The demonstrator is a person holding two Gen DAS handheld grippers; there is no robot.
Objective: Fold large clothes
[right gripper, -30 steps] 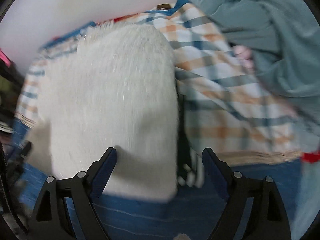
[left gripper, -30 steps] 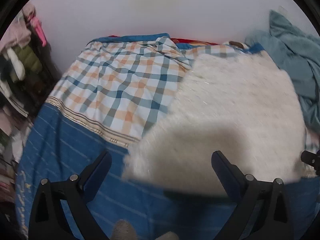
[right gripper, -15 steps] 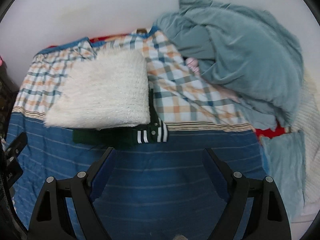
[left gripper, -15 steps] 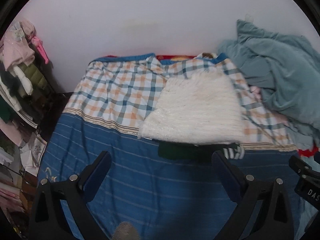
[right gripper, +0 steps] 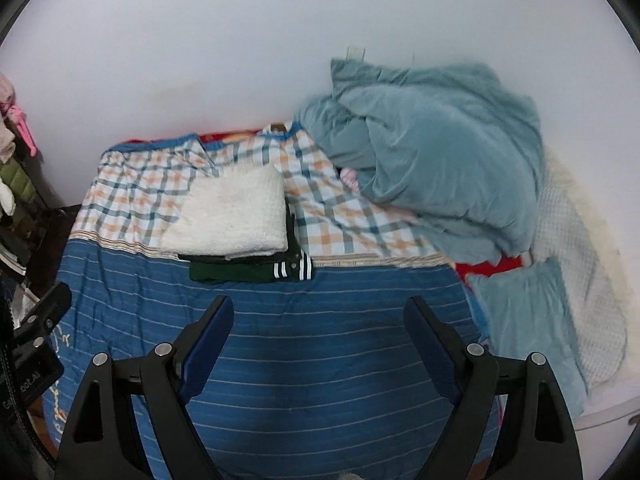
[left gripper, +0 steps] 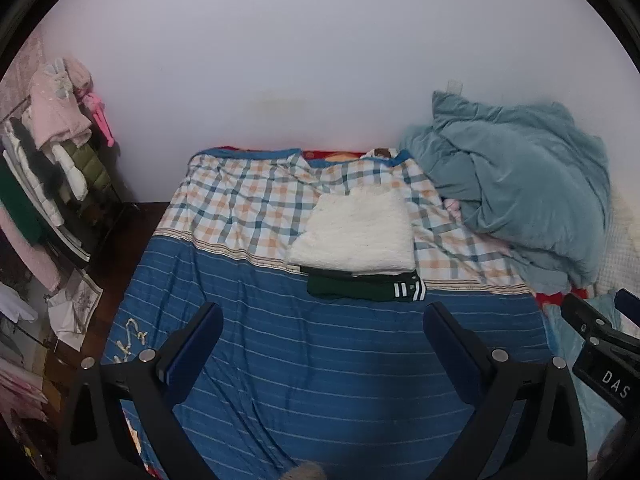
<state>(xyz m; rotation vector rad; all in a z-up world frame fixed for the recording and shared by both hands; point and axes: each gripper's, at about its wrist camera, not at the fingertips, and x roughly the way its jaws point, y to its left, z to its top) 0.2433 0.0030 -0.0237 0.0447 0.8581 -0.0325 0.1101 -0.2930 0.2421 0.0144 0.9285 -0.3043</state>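
White fuzzy garment [left gripper: 354,236], folded into a rectangle, lay on the bed at about 12 o'clock from both grippers, resting on top of a folded dark green garment [left gripper: 362,289] whose white-striped cuff protruded at its near right corner. The stack straddled the seam between the checked bedding [left gripper: 244,204] and the blue striped sheet [left gripper: 312,368]. Working left to right in the left wrist view: a rack of hanging clothes [left gripper: 52,152] stood at 9 to 10 o'clock beside the bed; the left gripper [left gripper: 322,338] hung above the blue sheet, its fingers spread wide and holding nothing; a crumpled teal blanket [left gripper: 520,184] was heaped at 2 o'clock against the white wall [left gripper: 304,60]; part of the other tool appeared at 4 o'clock. In the right wrist view, the white garment [right gripper: 232,216] sat at 11 o'clock, the right gripper [right gripper: 318,320] likewise gaped wide with nothing between its fingers, well apart from the stack, and a teal pillow [right gripper: 524,320] lay at 3 o'clock just beside a white textured cover [right gripper: 584,276]. Neither tool touched any fabric.
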